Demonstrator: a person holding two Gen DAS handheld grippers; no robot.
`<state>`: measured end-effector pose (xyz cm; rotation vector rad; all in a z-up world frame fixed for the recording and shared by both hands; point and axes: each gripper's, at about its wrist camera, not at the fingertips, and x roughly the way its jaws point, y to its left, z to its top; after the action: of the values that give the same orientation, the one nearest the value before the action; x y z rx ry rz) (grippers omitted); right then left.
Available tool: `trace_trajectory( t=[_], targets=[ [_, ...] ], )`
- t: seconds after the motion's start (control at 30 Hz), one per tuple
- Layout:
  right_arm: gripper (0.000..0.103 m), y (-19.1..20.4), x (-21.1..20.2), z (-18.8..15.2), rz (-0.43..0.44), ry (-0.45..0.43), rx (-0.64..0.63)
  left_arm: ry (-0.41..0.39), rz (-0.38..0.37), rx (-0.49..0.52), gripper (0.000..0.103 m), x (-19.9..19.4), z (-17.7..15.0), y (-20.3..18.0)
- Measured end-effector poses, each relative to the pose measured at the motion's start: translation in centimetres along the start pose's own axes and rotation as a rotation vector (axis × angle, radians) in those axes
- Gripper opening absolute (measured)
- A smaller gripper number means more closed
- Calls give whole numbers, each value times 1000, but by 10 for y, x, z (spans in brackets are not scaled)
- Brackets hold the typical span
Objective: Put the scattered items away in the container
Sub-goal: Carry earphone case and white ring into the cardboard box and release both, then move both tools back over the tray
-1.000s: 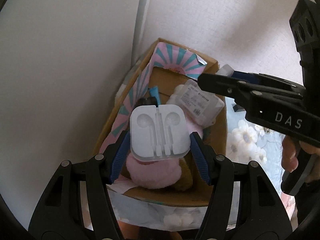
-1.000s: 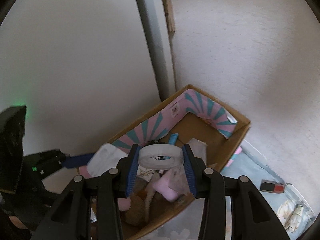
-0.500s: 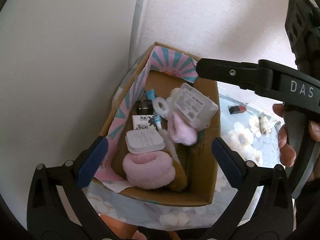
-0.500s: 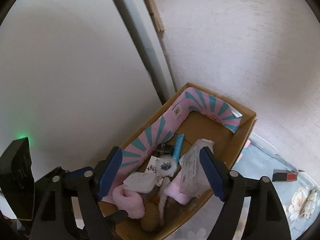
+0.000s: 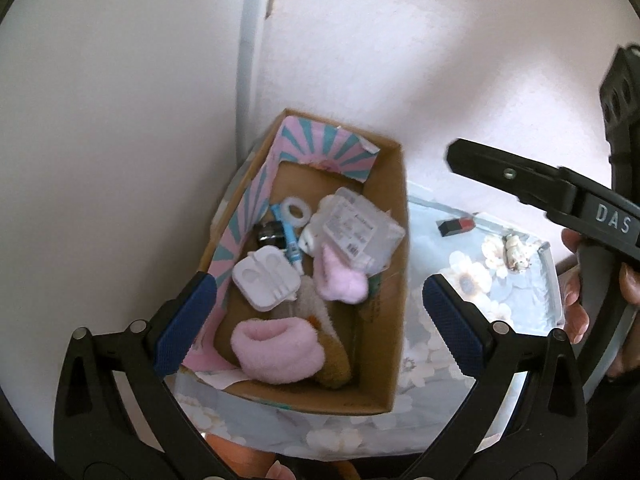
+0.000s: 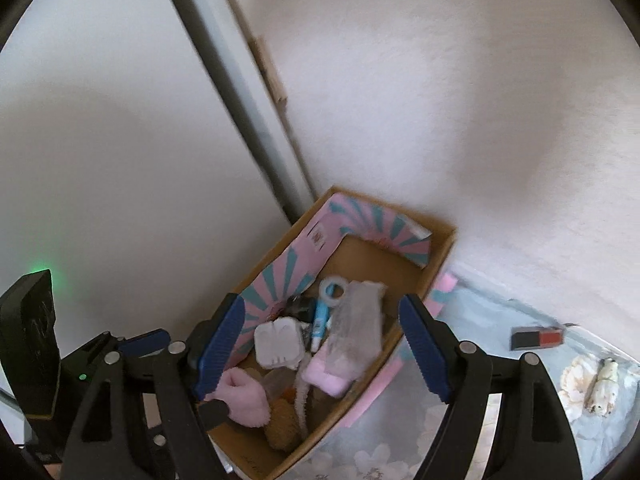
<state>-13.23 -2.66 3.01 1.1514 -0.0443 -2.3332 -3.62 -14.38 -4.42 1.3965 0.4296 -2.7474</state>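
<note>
A cardboard box (image 5: 394,280) (image 6: 440,248) with a pink and teal striped flap stands in the wall corner. Inside lie a white earphone case (image 5: 266,278) (image 6: 279,345), a white tape ring (image 5: 295,211) (image 6: 332,288), a clear plastic packet (image 5: 354,230), pink fluffy socks (image 5: 276,350) (image 6: 244,398), a blue tube (image 5: 289,242) and a brown plush item (image 5: 332,364). My left gripper (image 5: 316,320) is open and empty above the box. My right gripper (image 6: 320,344) is open and empty above it too.
A floral blue cloth (image 5: 480,300) (image 6: 480,420) covers the surface. A black and red small box (image 5: 456,226) (image 6: 538,338) and a small white figurine (image 5: 516,250) (image 6: 602,390) lie on it to the right. Walls stand close behind the box.
Both grippers opened. The left let the earphone case fall into the box, the right let the tape ring fall in. Both then drew back and up from the box.
</note>
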Motion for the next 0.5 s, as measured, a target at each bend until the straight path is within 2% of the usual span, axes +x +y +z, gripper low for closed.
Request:
trace_trajectory(
  t=[0.1,0.13,0.17,0.2,0.5],
  targets=[
    [78,-13,-22,-3,-11,-47,33,6,-24,26,103,-2,6,-13],
    [83,-18,-30,-5,-15,-62,52,7,-31,34,103,-1,8,-17],
    [101,-26,-38,-8,-22,-78,74,8,-44,44,103,-1,10,-24],
    [102,-29,-43,-10,-26,-87,84,9,-61,56,103,-1,12,-32],
    [102,-90,-103,-43,-206,-136,150,-34,-171,115,103,8,18,-94]
  ],
)
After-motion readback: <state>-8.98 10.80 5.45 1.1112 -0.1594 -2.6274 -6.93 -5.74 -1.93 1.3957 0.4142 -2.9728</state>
